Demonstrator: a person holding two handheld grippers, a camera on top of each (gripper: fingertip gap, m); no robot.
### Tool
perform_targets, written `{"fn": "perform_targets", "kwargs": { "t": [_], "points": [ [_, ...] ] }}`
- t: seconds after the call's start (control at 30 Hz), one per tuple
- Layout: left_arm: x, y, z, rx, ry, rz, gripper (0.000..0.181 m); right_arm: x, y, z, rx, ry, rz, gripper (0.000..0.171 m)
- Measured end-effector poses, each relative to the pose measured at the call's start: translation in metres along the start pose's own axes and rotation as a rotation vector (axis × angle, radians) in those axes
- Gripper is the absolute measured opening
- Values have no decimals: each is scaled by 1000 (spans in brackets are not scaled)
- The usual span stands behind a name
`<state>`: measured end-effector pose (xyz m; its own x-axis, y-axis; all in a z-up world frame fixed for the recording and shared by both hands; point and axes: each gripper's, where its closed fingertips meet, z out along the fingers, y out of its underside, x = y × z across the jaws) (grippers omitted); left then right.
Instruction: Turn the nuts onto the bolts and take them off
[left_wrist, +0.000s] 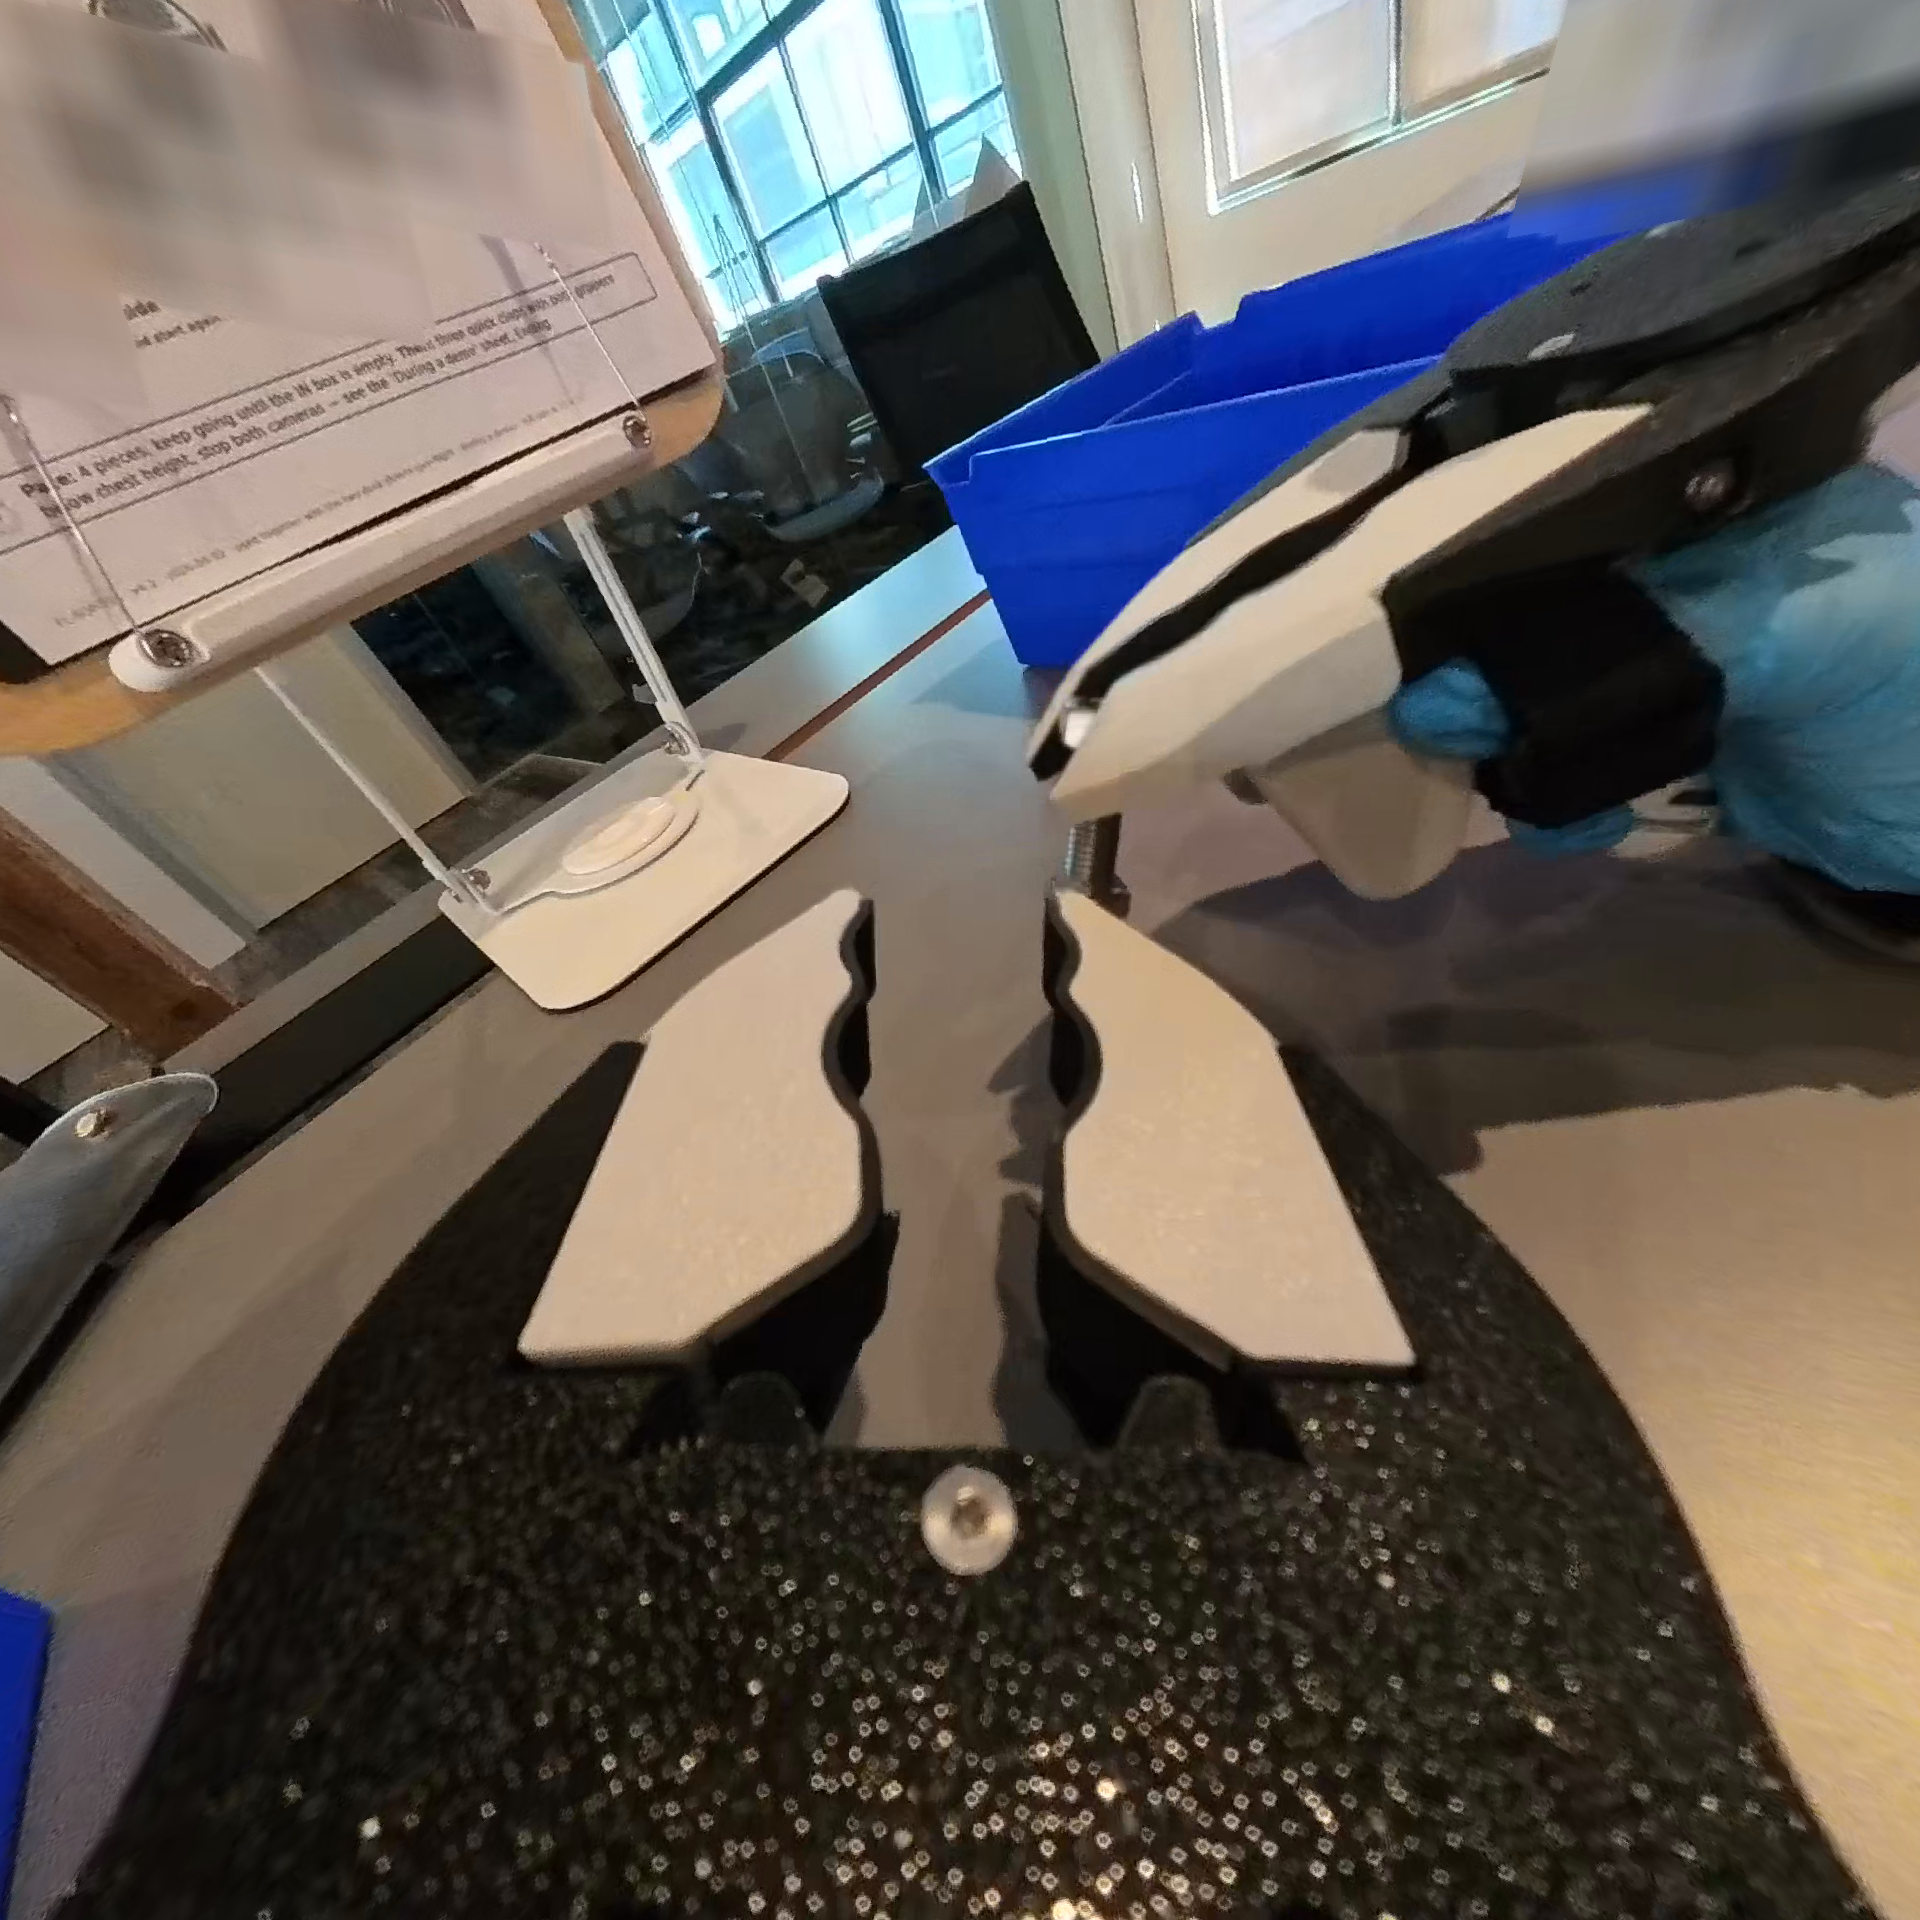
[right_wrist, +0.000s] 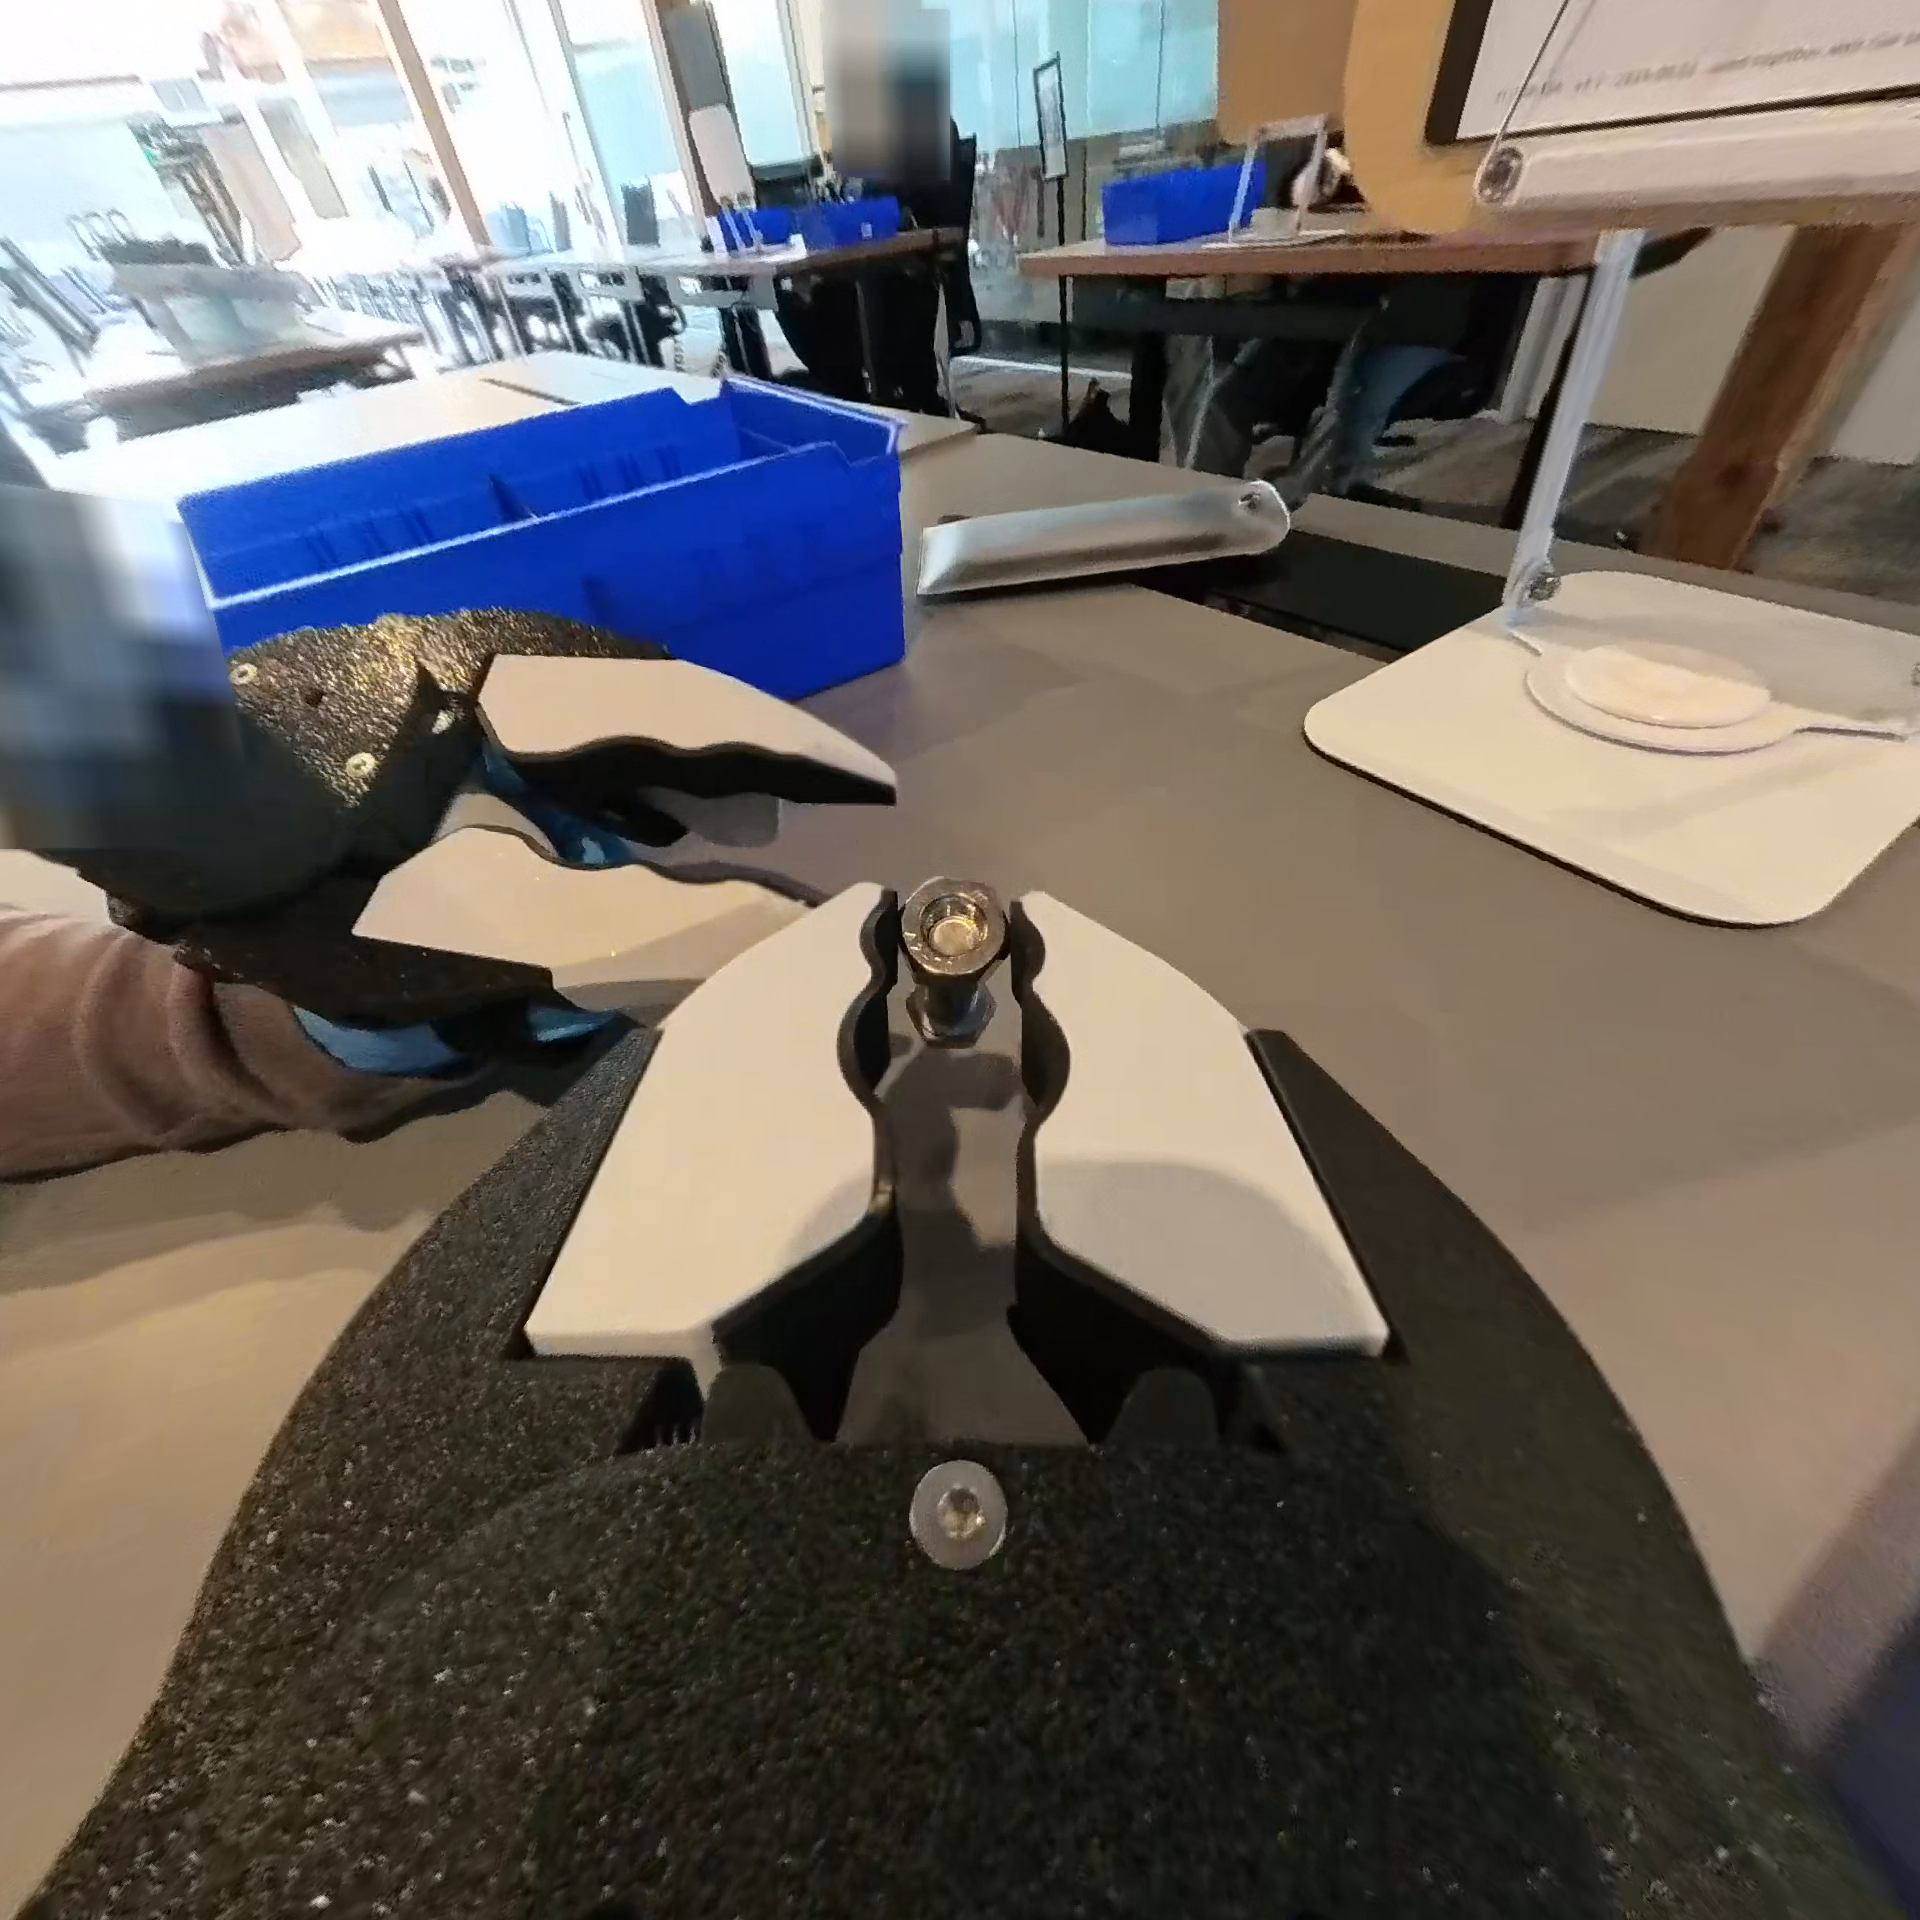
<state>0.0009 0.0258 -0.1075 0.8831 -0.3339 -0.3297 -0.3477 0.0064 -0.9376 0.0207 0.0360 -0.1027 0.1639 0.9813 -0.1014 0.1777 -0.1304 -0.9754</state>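
The right gripper (right_wrist: 954, 925) is clamped on the nut (right_wrist: 952, 928) at the top of the bolt (right_wrist: 948, 1003), at twelve o'clock in its view, probably to turn it. The bolt's long axis looks upright, head on the table (right_wrist: 1143, 790), threaded end up. The left gripper (right_wrist: 831, 831), at nine o'clock, hangs with jaws apart, empty, just beside the bolt, likely waiting to steady it.

Open grey table (right_wrist: 1091, 727) ahead; blue bin (right_wrist: 582, 540) and white stand base (right_wrist: 1558, 790) flank it, seemingly well apart.
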Motion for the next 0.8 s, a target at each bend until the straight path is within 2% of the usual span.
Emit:
{"fn": "perform_targets", "kwargs": {
  "t": [0.3,0.53,0.8],
  "points": [
    [22,2,6,-42,81,74,41,-32,-29,-11,200,-242,56,20],
    [27,-1,3,-22,98,106,15,-49,-21,-4,158,-307,6,20],
    [20,-2,4,-26,60,140,14,-46,-22,-4,197,-282,7,24]
  ]
}}
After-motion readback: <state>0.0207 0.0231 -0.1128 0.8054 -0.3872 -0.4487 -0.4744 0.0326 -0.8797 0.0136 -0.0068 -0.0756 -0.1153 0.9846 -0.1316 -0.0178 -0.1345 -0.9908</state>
